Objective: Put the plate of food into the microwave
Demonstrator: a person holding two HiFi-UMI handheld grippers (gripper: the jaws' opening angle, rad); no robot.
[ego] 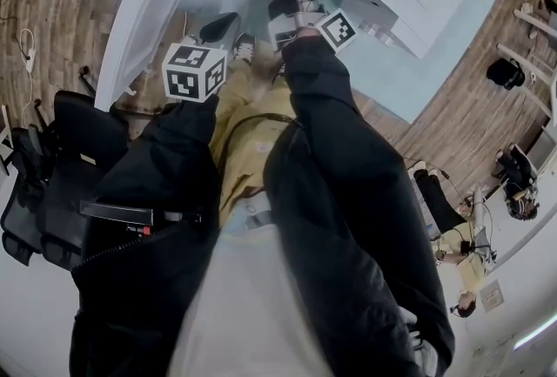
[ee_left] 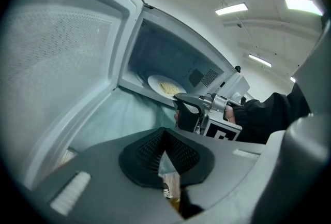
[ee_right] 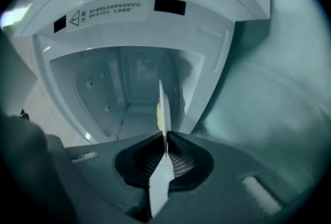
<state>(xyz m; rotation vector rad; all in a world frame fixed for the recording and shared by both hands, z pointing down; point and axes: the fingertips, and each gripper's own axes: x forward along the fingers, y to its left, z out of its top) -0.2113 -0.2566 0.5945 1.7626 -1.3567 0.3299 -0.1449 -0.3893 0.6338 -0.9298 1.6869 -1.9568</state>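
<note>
Firmly, right gripper (ee_right: 165, 140) pinches plate (ee_right: 161, 104) (edge-on); microwave (ee_right: 124, 16) open.

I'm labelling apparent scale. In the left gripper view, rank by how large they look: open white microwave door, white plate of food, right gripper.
1. open white microwave door, also nearest the camera.
2. right gripper.
3. white plate of food, which is farther off, so its true size is unsure.

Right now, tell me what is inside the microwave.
Inside the microwave, the plate with pale food, its rim gripped by the right gripper. The plate hides what is beneath it, so whether it rests on anything cannot be seen.
</note>
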